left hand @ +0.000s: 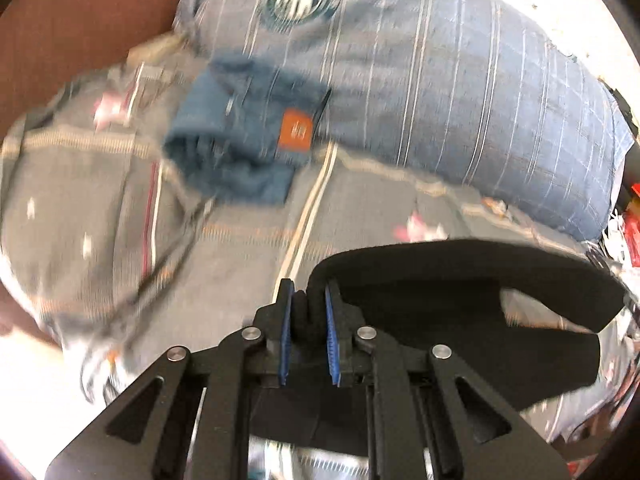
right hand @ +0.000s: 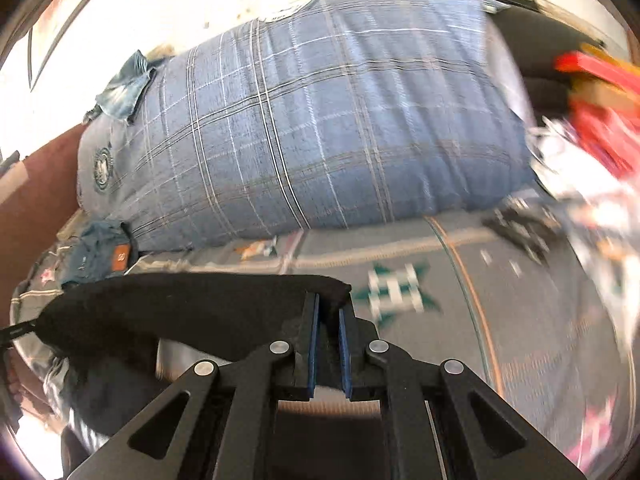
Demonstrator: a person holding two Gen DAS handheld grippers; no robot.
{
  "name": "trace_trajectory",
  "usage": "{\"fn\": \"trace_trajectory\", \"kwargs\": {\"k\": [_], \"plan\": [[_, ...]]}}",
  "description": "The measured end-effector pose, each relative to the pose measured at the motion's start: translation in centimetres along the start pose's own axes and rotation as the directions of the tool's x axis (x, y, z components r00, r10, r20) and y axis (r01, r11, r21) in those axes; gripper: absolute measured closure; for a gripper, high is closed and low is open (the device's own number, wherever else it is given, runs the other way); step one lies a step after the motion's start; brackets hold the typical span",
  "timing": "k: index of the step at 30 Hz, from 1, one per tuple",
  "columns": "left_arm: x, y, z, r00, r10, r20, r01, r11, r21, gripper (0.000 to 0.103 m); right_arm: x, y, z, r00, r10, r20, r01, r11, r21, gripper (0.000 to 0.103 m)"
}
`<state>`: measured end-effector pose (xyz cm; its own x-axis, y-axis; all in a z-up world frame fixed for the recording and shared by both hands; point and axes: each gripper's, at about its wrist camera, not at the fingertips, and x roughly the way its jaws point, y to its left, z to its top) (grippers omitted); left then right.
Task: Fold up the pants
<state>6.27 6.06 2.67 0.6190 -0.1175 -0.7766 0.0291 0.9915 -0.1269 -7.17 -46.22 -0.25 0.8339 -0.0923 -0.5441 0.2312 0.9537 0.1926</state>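
Both tongs, left and right, are clamped on black pants, which are held stretched between them above the bed, likely to align edges for folding. Jeans are seen beyond, by a pillow.

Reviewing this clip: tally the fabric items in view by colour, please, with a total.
Black: 1, the pants clamped by the left gripper and the right gripper.
Blue denim: 2, folded jeans and a denim piece.
Blue plaid: 1, pillow.
Grey patterned: 1, bedspread.
Total: 5.
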Motion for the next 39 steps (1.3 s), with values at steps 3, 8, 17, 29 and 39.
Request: {"fn": "trace_trajectory", "kwargs": {"k": [3, 8, 17, 29, 39], "plan": [[2.0, 1.6, -2.6, 0.993, -0.023, -0.119, 0.018, 0.999, -0.045, 0.091, -2.1, -2.2, -4.9, 0.997, -0.057, -0.054, 0.059, 0.998, 0.032, 0.095], [1.5, 4.4, -4.4, 0.967, -0.165, -0.196, 0.128, 0.973, -0.192, 0.086, -4.2, -5.4, -9.2, 0.987, -0.090, -0.135, 0.112, 0.981, 0.160, 0.090], [-2.5, 5.0, -4.2, 0.912, -0.396, -0.105, 0.325, 0.855, -0.404, 0.043, -6.5, -7.0, -9.6, 0.990, 0.062, -0.126, -0.004, 0.908, 0.420, 0.050], [1.3, 6.0, -4.6, 0.777, -0.624, -0.088, 0.407, 0.603, -0.687, 0.043, -0.6, -4.8, -10.6, 0.951, 0.242, -0.191, -0.101, 0.831, 0.547, 0.051], [7.4, 4.4, -4.8, 0.784, -0.582, -0.217, 0.269, 0.634, -0.725, 0.074, 1.1, -2.7, -10.5, 0.940, 0.232, -0.251, -0.100, 0.889, 0.447, 0.075]]}}
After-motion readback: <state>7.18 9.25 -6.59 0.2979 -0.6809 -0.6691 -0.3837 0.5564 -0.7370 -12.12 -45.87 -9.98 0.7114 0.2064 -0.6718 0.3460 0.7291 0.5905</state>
